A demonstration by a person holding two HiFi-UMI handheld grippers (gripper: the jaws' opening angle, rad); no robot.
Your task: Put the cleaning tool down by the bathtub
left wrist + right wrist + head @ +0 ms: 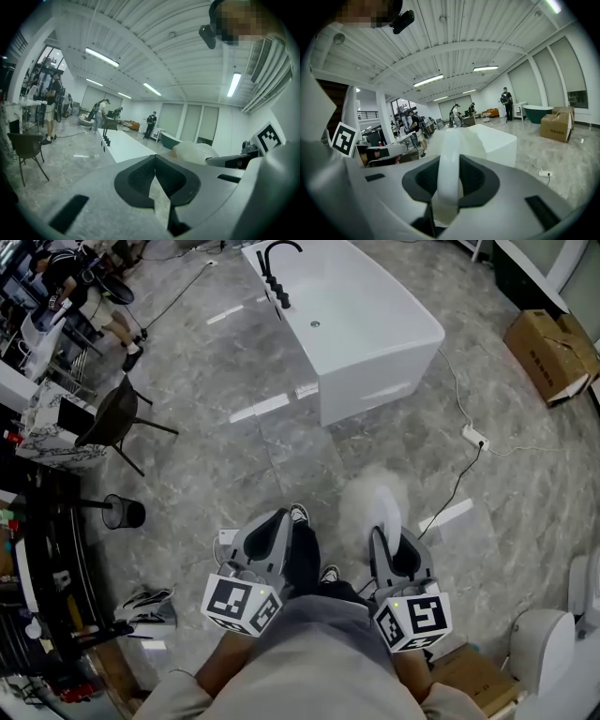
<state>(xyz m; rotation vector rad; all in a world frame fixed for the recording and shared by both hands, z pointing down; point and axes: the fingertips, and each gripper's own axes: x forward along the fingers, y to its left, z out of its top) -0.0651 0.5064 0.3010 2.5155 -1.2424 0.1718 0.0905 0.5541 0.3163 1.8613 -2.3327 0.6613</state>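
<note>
The white bathtub (361, 320) with a black faucet (275, 273) stands on the grey marble floor ahead of me. My right gripper (391, 532) is shut on the white handle (449, 171) of a fluffy white cleaning tool (370, 501), held low over the floor short of the tub. In the right gripper view the handle runs upright between the dark pads (477, 180). My left gripper (279, 519) hangs beside it to the left, its jaws closed together with nothing between them (157, 180). From the left gripper view the fluffy head (194, 152) shows at right.
A power strip (475, 437) and its cable lie on the floor right of the tub. Cardboard boxes (548, 352) sit at the far right. A dark chair (117, 418) and a black mesh bin (124, 512) stand at left. A white toilet (553, 638) is at lower right.
</note>
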